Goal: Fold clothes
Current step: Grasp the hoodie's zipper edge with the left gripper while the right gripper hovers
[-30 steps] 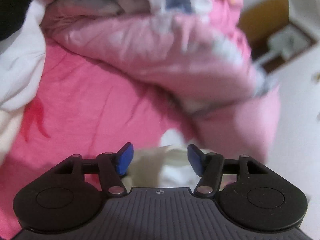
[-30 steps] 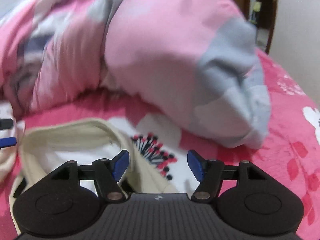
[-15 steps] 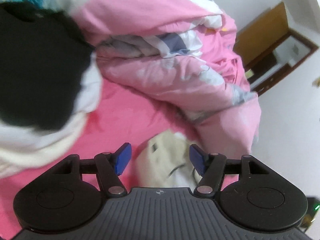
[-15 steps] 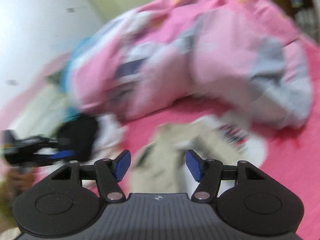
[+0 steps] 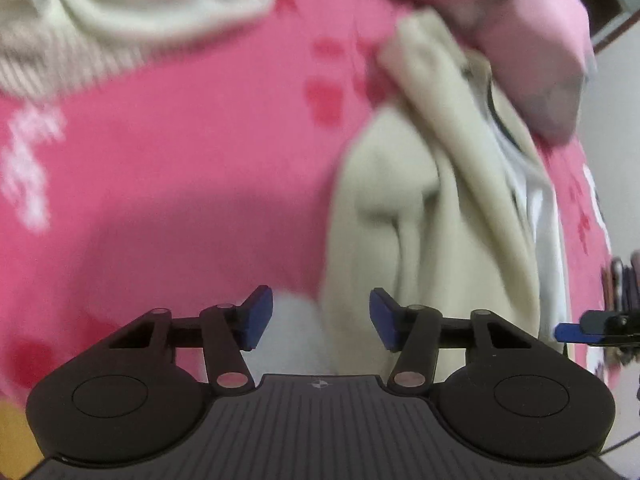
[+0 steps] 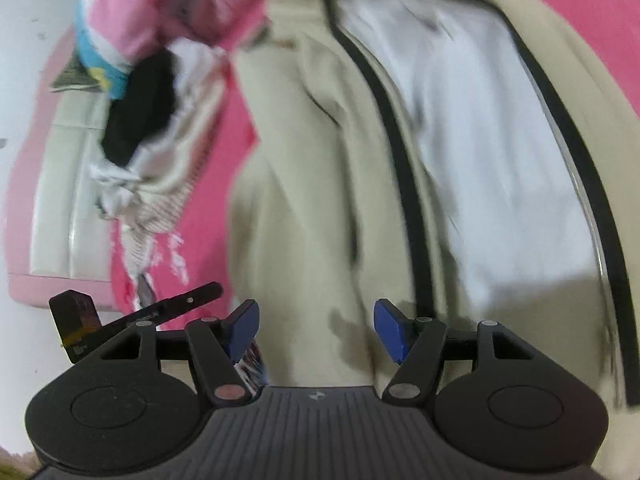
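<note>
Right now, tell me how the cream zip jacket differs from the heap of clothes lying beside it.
The cream jacket is one garment, spread open on the pink sheet and showing its white lining; the heap of clothes is several pieces bunched together. The jacket is plain cream with dark zip edging; the heap mixes black, white and ribbed cream fabric. Both are unfolded, and neither gripper holds them.

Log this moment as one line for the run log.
left gripper: open, empty | right gripper: open, empty | beige jacket: unfolded on pink bedsheet

pink bed [image 5: 180,168] with padded cream headboard [image 6: 60,184], white wall [image 6: 28,32].
</note>
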### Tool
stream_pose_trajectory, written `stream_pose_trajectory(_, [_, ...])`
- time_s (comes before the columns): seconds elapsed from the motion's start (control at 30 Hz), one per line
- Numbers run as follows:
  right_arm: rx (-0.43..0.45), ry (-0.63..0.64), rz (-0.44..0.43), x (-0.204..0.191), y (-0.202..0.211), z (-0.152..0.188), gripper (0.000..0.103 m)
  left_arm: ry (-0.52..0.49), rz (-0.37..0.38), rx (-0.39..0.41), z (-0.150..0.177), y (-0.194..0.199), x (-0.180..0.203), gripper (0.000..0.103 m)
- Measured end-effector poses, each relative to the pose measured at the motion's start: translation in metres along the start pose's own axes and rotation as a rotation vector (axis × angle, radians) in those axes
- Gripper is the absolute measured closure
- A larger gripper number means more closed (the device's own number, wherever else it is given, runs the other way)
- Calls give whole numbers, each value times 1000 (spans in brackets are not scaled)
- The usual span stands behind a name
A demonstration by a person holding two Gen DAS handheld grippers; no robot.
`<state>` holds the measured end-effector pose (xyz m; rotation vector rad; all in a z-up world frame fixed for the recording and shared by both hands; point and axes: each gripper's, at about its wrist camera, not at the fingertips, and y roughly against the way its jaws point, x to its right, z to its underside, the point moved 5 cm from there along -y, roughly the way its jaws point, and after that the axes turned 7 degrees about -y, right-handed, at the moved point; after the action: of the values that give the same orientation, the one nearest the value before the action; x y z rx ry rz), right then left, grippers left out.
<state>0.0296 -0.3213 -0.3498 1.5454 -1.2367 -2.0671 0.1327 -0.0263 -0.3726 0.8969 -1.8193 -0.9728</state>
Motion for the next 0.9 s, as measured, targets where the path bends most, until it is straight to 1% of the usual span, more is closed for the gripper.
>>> stream_pose_trajectory(0.07, [-26,-23,43,13,-8,11,37,16,21,-15,8,-16,4,51])
stream_pose_trajectory(0.1, [-36,-38,45,18,-10,16,37,22,27,-10,10,-21,5,52])
stream_pose_trajectory(0.2, [-47,-62,17,23,-17,25,37,51,38,25,6,-28,5,61])
stream_pose_trajectory(0.23, [-46,-62,6,23,-19,26,37,65,48,46,3,-29,5,70])
stream_pose_trajectory(0.27, [-45,-62,-5,23,-22,28,37,70,53,62,2,-31,6,83])
stream_pose_trajectory(0.33, [-37,-59,-11,23,-26,27,40,64,39,79,-2,-32,9,91])
stream_pose_trajectory(0.4, [-22,-54,-23,24,-24,27,41,56,22,123,-8,-21,12,92])
stream_pose_trajectory(0.5, [3,-45,-51,25,-16,26,43,64,13,230,-21,13,14,92])
stream_pose_trajectory(0.57, [13,-44,-65,26,-11,24,44,92,0,301,-34,36,8,93])
stream_pose_trajectory(0.67, [30,-64,-71,28,-10,20,46,120,-52,374,-55,60,-4,93])
stream_pose_trajectory(0.83, [52,-70,-94,19,-12,15,47,104,-145,436,-96,98,-36,93])
stream_pose_trajectory(0.9, [51,-66,-90,17,-15,15,47,83,-181,408,-101,95,-49,93])
